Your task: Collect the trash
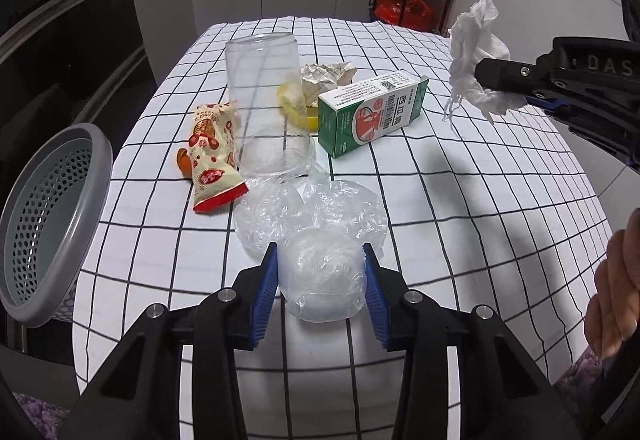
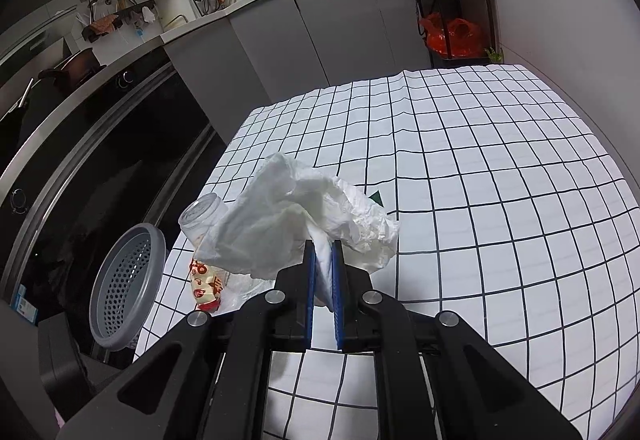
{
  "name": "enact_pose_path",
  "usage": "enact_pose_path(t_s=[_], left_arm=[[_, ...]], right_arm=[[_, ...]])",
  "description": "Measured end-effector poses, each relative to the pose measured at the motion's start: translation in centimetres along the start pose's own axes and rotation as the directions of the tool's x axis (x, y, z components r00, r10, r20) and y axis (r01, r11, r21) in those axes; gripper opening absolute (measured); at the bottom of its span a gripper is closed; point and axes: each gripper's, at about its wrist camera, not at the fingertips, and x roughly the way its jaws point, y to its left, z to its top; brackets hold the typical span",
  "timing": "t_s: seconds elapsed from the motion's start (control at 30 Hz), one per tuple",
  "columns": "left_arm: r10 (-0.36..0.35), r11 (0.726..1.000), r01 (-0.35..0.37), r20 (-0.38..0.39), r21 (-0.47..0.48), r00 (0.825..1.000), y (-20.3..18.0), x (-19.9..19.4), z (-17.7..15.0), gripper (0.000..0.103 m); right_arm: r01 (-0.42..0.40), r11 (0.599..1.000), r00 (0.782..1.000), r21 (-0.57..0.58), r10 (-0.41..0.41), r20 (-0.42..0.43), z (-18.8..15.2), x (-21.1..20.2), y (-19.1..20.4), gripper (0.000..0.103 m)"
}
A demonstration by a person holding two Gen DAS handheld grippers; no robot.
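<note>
Left wrist cam: your left gripper (image 1: 322,282) pinched 1 crumpled plastic bag (image 1: 320,276) at near table (image 1: 460,199) edge; right gripper (image 2: 323,272) clamped 1 tissue (image 2: 304,224) aloft. Also 1 cup (image 1: 266,107), 1 wrapper (image 1: 212,155), 1 carton (image 1: 372,111), 1 basket (image 1: 48,224) at left.

White black-gridded tablecloth (image 1: 440,199) — green-and-white carton (image 1: 372,111), red-orange wrapper (image 1: 212,155), grey basket (image 1: 48,220).

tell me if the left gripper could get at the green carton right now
Probably not as things stand: the left gripper is shut on a crumpled plastic bag, and the green carton lies farther off, past the upturned clear cup.
</note>
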Motion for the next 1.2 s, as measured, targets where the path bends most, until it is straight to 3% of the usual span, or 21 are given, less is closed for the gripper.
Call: enact_pose_path(t_s=[0.67,1.0,1.2], left_arm=[[-0.016,1.000,0.015,0.059,0.004,0.998,3.2,-6.1,-2.8,0.039],[0.120,0.991,-0.108,0.169,-0.079,0.978,11.0,-9.3,-0.1,0.039],[0.223,0.971,-0.195,0.230,-0.135,0.947,16.4,-11.0,1.8,0.039]], right_arm=[[0.007,0.999,1.000,-0.034,-0.007,-0.007,-0.5,0.0,1.5,0.008],[-0.048,0.994,0.999,-0.096,0.049,0.005,-0.8,-0.7,6.3,0.008],[-0.082,0.985,0.996,-0.152,0.084,0.009,-0.8,-0.7,10.8,0.008]])
